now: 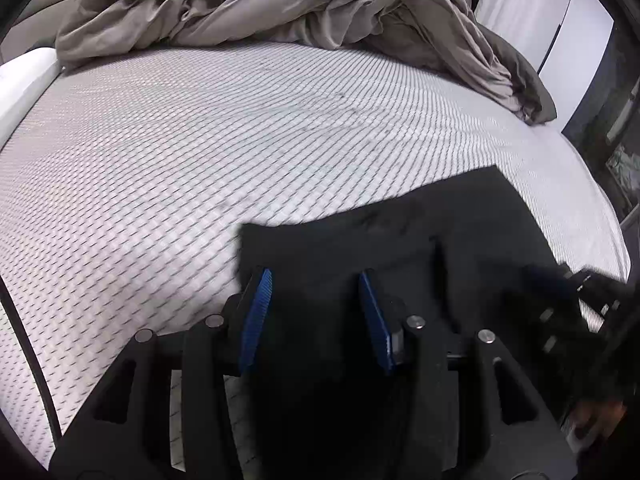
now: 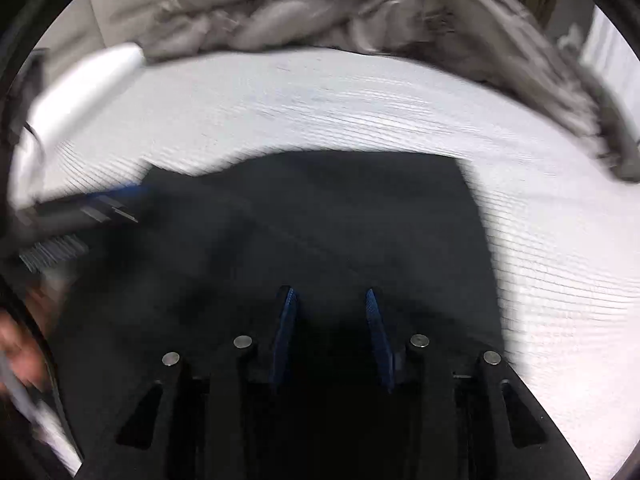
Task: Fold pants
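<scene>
Nearest in the left wrist view, the left hand-held gripper [image 1: 316, 280] has its two blue fingers spread wide apart, with nothing pinched between them; black cloth lies beneath the gap. In the right wrist view, the right hand-held gripper [image 2: 331, 300] is likewise spread wide and holds nothing, its blue fingers poised over the same dark cloth. That cloth is the black pants [image 2: 340, 216], lying flat on the bed as a roughly rectangular shape with a straight far edge and a square far-right corner, so it looks partly folded already, though the right view is blurred and the layers cannot be counted. At the right edge of the left view the other gripper shows as a dark blur, near the pants' right side. Beyond the pants stretches the bare mattress [image 1: 200, 140], white with a fine diamond quilt pattern. A white pillow [image 1: 24, 76] sits at the far left edge. Farthest away, a crumpled taupe duvet [image 1: 260, 4] is heaped along the head of the bed, well apart from the pants. The risk from here: if the two grippers close on only the top layer, or lift unevenly, the folded layers could slide apart and the neat edges would skew. The motion blur suggests quick movement, which could drag the cloth across the mattress.
</scene>
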The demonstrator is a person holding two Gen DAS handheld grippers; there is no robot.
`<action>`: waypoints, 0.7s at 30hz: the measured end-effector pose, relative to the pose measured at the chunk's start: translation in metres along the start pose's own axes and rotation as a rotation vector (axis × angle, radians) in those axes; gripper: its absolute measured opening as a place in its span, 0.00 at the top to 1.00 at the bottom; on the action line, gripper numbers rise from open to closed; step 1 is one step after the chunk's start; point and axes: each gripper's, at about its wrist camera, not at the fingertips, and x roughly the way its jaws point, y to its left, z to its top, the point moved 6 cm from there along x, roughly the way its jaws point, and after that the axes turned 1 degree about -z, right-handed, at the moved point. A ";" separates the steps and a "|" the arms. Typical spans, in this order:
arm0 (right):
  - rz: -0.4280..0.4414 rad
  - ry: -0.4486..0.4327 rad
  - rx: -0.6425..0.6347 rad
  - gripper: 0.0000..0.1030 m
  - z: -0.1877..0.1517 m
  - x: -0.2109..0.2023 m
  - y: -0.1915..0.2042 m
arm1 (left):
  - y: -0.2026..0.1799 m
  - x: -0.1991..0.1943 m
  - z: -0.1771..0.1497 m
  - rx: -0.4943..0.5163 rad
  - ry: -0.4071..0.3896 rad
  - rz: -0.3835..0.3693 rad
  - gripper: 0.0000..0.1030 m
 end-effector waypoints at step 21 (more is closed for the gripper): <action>0.186 -0.128 0.005 0.67 -0.042 -0.076 0.005 | -0.012 -0.082 -0.056 0.120 -0.035 -0.125 0.58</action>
